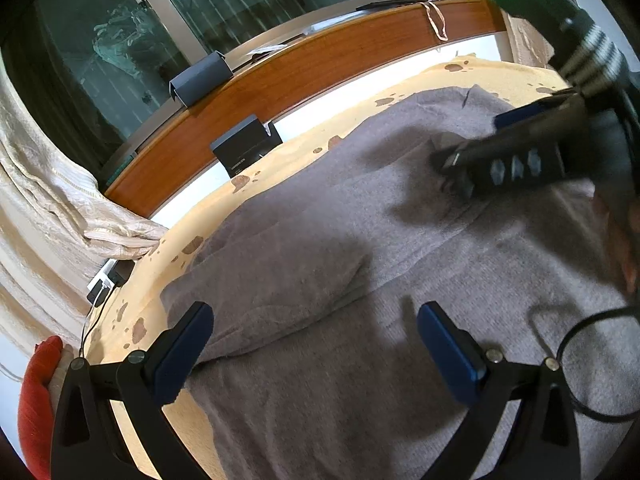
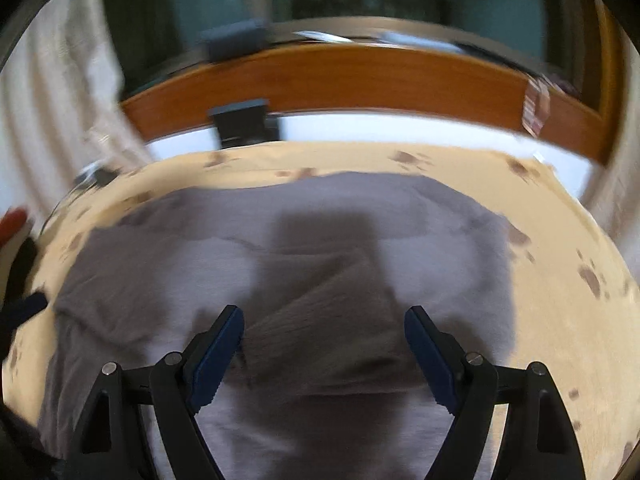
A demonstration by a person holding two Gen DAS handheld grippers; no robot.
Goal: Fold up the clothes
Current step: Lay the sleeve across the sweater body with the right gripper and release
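Grey sweater [image 1: 360, 240] is lying flat on the paw-print sheet [image 1: 420, 80], filling mid-frame, one sleeve [image 1: 272, 280] folded in at lower left. Left gripper [image 1: 316, 344] is hovering wide open, holding nothing. Right gripper [image 2: 324, 344] is also gaping empty over a ribbed fold [image 2: 320, 320], probably lining up the next pinch.

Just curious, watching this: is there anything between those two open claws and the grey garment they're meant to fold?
Nothing visible. The left gripper and right gripper both stand open directly over the grey garment, which lies spread on the yellow blanket.
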